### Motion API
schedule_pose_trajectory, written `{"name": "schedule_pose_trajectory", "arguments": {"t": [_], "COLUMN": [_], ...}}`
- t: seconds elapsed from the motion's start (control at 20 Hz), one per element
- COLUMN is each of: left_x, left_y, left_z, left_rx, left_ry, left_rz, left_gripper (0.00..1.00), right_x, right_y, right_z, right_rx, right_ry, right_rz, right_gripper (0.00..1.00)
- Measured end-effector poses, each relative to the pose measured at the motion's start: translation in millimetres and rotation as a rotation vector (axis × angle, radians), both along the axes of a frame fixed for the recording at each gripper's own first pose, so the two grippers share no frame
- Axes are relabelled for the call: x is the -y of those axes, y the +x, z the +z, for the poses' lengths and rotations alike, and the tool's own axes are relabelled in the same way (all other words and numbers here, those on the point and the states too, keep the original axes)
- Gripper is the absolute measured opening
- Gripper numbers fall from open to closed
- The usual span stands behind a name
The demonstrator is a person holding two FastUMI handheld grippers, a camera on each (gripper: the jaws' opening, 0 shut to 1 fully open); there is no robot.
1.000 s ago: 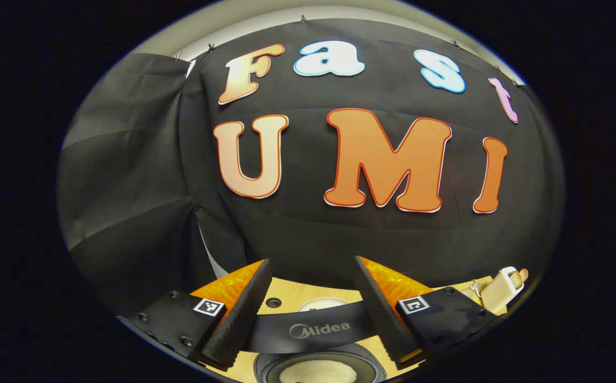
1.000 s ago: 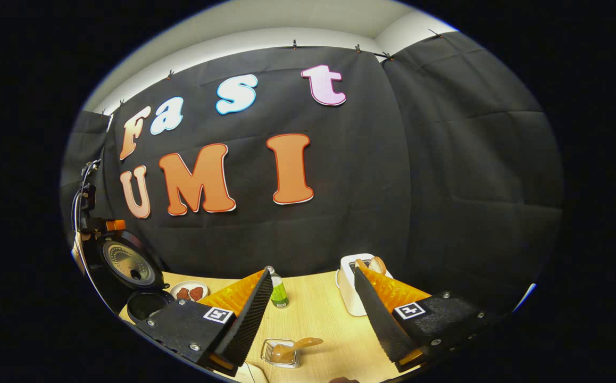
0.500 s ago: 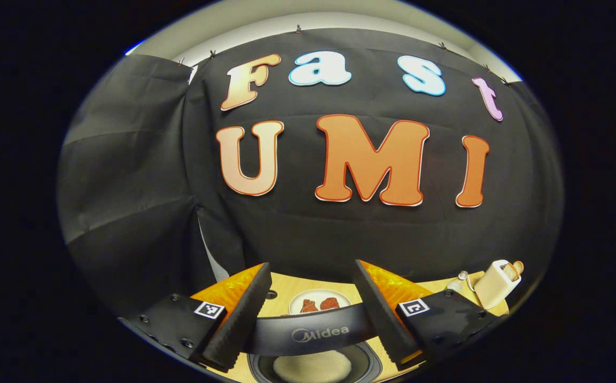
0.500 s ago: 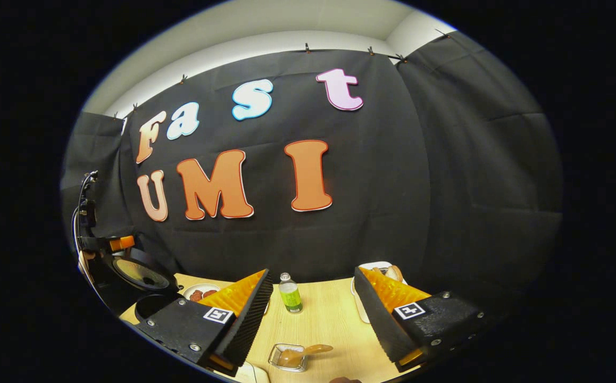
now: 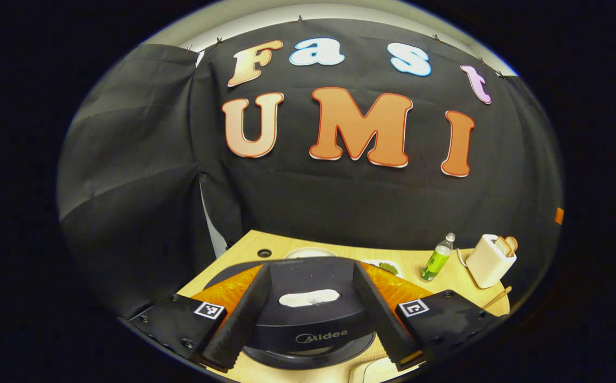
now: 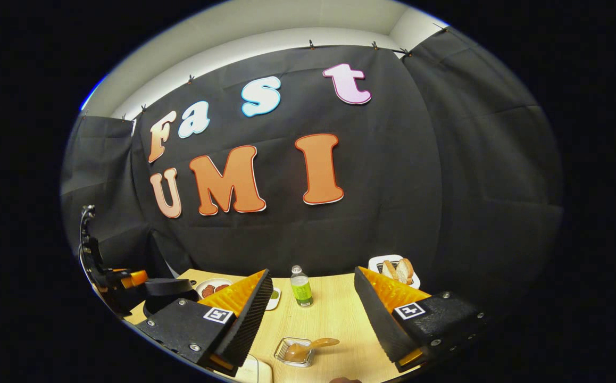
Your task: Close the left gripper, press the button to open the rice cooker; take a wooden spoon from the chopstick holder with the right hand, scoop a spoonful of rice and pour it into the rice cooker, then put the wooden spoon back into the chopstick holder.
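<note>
Left gripper view close above rice cooker (image 5: 308, 314), right gripper view farther right (both sharing bottle (image 6: 301, 287))

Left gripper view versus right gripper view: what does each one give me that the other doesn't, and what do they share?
Left gripper view: the closed rice cooker lid up close, seen between the fingers of the open left gripper. Right gripper view: the wooden spoon lying in a clear dish, ahead of the open right gripper. Shared: the green bottle, the white box and the table.
</note>
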State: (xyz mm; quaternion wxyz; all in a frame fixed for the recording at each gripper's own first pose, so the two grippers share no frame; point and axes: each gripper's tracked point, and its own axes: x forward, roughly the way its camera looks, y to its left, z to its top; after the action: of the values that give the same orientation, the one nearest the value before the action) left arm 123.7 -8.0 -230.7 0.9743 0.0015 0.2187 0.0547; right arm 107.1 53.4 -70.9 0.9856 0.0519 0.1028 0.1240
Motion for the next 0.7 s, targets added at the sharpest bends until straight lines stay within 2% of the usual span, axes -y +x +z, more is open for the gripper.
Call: {"name": "schedule_pose_trajectory", "arguments": {"t": [0.15, 0.35, 0.45, 0.55, 0.7], "left_x": [2, 4, 6, 6, 10], "left_y": [-16, -26, -31, -38, -37], "left_z": [-23, -39, -53, -65, -64], "left_rx": [0.006, 0.08, 0.07, 0.044, 0.046], "left_ry": [0.029, 0.054, 0.072, 0.072, 0.087], "left_rz": [0.007, 0.01, 0.002, 0.006, 0.012], "left_gripper": [0.98, 1.0, 0.98, 1.0, 1.0], "right_x": [6, 11, 11, 12, 9], "right_y": [0, -2, -3, -3, -5], "right_z": [-6, -15, -20, -23, -23], "right_rx": [-0.01, -0.04, -0.054, -0.057, -0.059], "right_ry": [-0.008, 0.0, -0.004, -0.016, -0.017], "right_rz": [0.003, -0.001, 0.0, -0.001, 0.008], "right_gripper": [0.94, 0.94, 0.95, 0.94, 0.94]}}
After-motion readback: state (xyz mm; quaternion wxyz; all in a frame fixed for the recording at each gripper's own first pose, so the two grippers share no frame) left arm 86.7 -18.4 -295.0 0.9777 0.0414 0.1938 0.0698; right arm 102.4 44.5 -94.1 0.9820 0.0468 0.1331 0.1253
